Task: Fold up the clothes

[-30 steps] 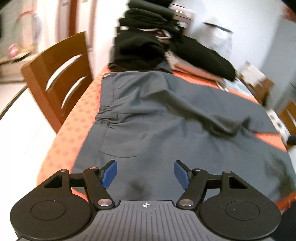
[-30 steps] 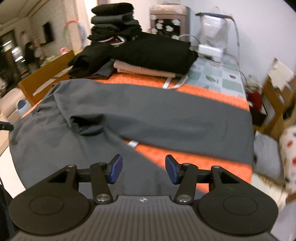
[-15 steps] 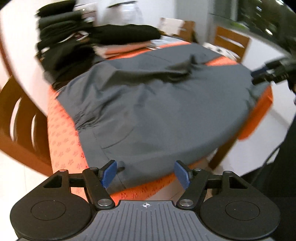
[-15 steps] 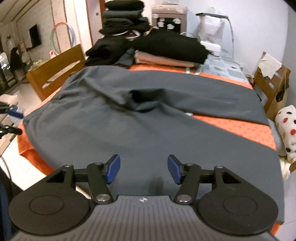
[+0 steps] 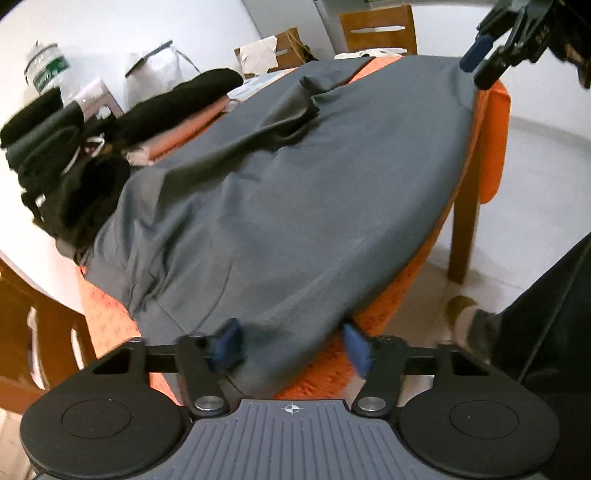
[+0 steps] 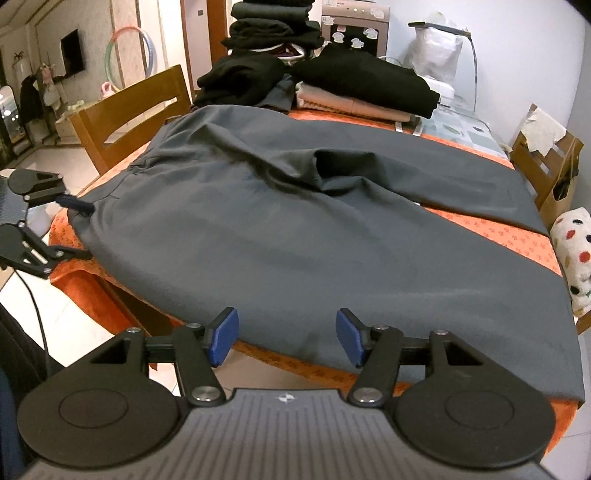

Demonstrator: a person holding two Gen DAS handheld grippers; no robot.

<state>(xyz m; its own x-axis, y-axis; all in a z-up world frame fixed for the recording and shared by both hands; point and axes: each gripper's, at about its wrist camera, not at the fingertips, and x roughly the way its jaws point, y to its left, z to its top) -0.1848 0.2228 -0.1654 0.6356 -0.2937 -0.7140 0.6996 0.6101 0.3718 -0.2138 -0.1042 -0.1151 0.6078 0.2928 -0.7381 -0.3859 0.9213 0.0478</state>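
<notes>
Left wrist view: the left tool (image 5: 291, 345) stands with its jaws spread wide at the near waist corner of the grey trousers (image 5: 295, 192), and a fold of that cloth hangs between the blue pads (image 5: 227, 343) without being pinched. The trousers lie spread over the surface (image 5: 493, 122), which wears an orange cloth, with a rumpled ridge near the crotch. The step in hand looks like taking hold of the near edge. To do it well, the tool should go deep enough that both layers of the waistband sit between the pads before closing, or only the top layer will lift.

Right wrist view: the right tool (image 6: 286, 338) is likewise released, jaws apart, hovering just at the hem edge of the near trouser leg (image 6: 369, 280), which overhangs the surface edge. The left tool (image 6: 75, 206) shows at the far left by the waist. A stack of dark folded clothes (image 6: 273, 33) sits at the far end. Both tools should close at roughly matching points along the same edge, then lift together, so the leg carries over flat; the rumpled ridge (image 6: 325, 166) probably wants smoothing first.
</notes>
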